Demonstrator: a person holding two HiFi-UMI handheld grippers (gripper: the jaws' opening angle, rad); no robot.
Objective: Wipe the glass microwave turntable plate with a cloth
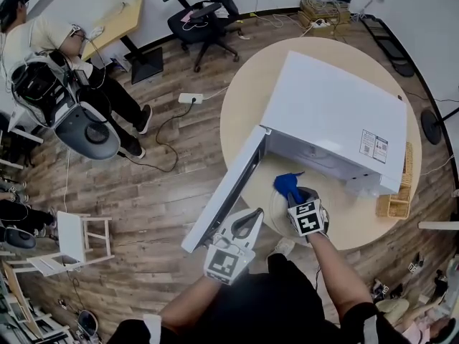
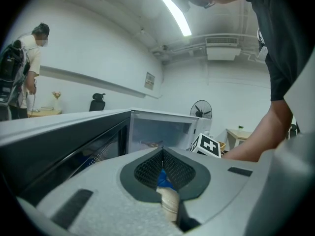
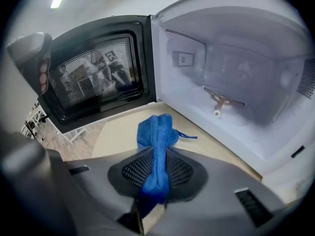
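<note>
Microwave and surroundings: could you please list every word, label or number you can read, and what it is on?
No text here is legible.
Sticker on top of the microwave: print too small to read.
Label on the inner cavity wall: blurred, unreadable.
Wall sign: too small to read.
Marker cube: black-and-white square pattern, no letters.

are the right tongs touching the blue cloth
Touching. The right gripper view shows the blue cloth pinched between the jaws of the right tongs, its loose end sticking out ahead of them.
</note>
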